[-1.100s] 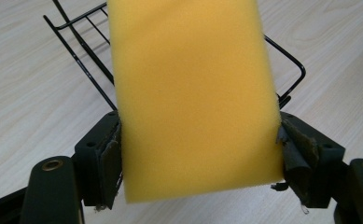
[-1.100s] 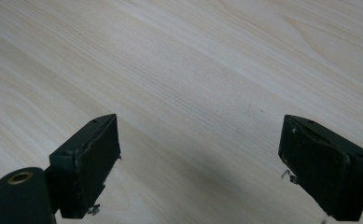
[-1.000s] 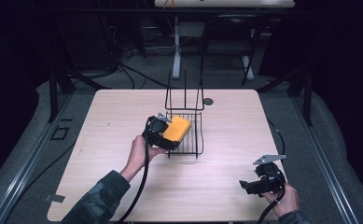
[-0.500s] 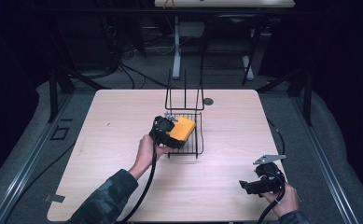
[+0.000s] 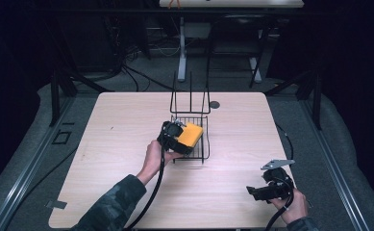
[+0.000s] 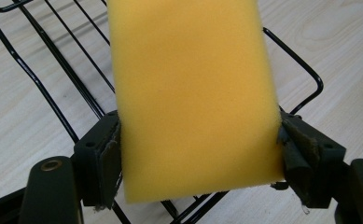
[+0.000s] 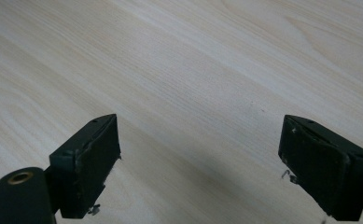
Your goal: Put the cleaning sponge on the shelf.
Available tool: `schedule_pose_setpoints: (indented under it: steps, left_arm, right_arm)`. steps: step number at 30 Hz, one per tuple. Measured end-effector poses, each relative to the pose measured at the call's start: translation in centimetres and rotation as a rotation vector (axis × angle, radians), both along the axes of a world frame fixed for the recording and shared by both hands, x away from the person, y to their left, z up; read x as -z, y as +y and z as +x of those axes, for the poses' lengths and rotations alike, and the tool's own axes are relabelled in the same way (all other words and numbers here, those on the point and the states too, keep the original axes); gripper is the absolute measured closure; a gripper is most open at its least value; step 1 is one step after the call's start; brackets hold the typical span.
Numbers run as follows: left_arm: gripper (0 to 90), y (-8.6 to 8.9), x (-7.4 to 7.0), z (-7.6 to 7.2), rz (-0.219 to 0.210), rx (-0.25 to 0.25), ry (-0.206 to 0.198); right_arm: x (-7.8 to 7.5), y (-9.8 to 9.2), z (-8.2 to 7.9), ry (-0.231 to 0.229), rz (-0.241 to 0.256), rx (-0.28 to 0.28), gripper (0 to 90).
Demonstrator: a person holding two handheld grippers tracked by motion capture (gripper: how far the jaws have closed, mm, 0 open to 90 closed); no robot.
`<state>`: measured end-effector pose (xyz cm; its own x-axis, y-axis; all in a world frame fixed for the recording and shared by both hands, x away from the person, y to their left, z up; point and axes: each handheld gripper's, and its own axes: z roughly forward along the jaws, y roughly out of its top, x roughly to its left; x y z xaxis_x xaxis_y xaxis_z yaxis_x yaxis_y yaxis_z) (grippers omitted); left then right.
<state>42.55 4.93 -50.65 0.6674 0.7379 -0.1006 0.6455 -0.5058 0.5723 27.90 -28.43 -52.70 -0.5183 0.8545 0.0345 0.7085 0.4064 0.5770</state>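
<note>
A yellow sponge [image 5: 192, 134] is held over the floor of a black wire rack [image 5: 197, 155] near the table's middle. My left gripper [image 5: 180, 139] is shut on the sponge [image 6: 193, 93], a jaw pressing each long side, and the rack's wires [image 6: 67, 74] run beneath it. My right gripper [image 5: 253, 191] hovers low at the table's front right, open, with bare wood between its jaws [image 7: 200, 154]. The right gripper's fingertips [image 7: 93, 163] hold nothing.
The rack's tall back frame [image 5: 190, 94] rises behind the sponge. A small dark disc [image 5: 215, 104] lies on the wooden table [image 5: 117, 144] just right of that frame. Cables trail from both grippers toward the front edge.
My left gripper has carried the sponge rightward and a little forward, further over the rack. The right gripper has stayed where it was.
</note>
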Motion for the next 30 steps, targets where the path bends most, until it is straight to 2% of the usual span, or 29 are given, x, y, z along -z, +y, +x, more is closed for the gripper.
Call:
schedule_pose_setpoints:
  steps: [13,22,25,30]
  left_arm:
    - [24.0,-0.1,0.6,0.2,0.011,-0.018,0.027]
    - [23.7,-0.1,0.9,0.3,0.024,-0.027,0.022]
    - [23.7,-0.1,1.1,0.4,0.048,-0.023,0.014]
    - [23.5,-0.1,1.6,0.5,0.048,-0.024,0.011]
  right_arm:
    - [0.0,0.1,0.0,0.003,-0.002,-0.002,12.1]
    - [0.0,0.1,0.0,0.003,-0.002,-0.003,12.2]
    - [0.0,0.1,0.0,0.002,-0.005,-0.003,12.2]
    - [0.0,0.1,-0.1,0.002,-0.007,-0.006,12.2]
